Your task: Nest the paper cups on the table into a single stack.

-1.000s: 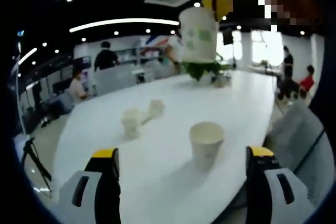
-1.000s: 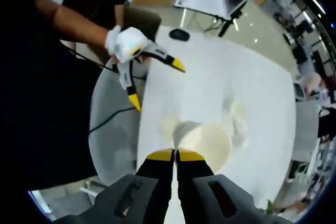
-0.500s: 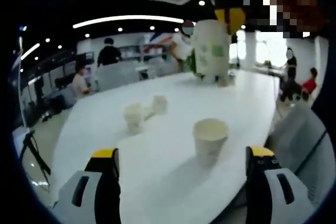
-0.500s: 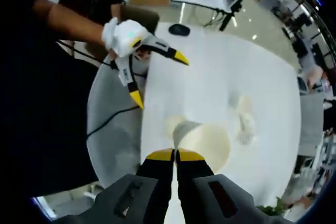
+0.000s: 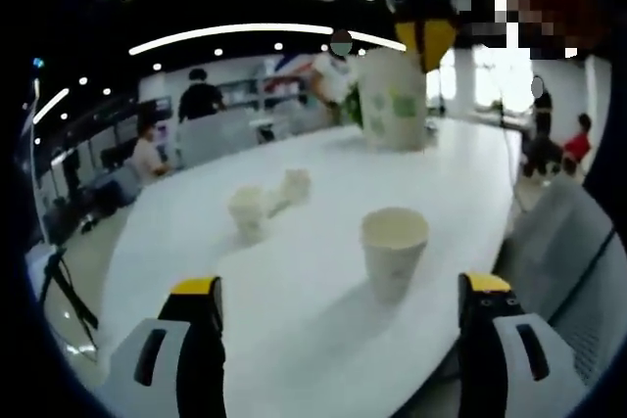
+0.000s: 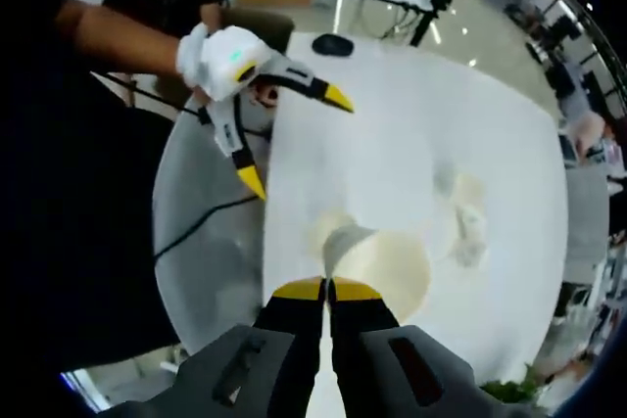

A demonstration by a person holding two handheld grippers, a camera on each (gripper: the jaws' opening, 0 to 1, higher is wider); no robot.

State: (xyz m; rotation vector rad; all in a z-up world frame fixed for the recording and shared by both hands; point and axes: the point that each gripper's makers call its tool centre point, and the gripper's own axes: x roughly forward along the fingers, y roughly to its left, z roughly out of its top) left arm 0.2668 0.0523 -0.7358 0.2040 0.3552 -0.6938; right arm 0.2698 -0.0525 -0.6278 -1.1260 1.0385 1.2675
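While held aloft: carried cup (image 5: 394,98) clamped by right gripper (image 6: 327,289)
Left gripper (image 5: 339,299): released, empty
Risk: misaligned descent tips standing cup (image 5: 394,252)

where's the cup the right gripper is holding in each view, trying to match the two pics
Left gripper view: the held cup hangs at upper right, above the white table, pinched from above by the right gripper.
Right gripper view: the held cup sits at bottom centre, its rim clamped between the shut yellow-tipped jaws, seen from above.
Shared landmark: the upright cup standing on the table, which peeks out just left of the held cup in the right gripper view.
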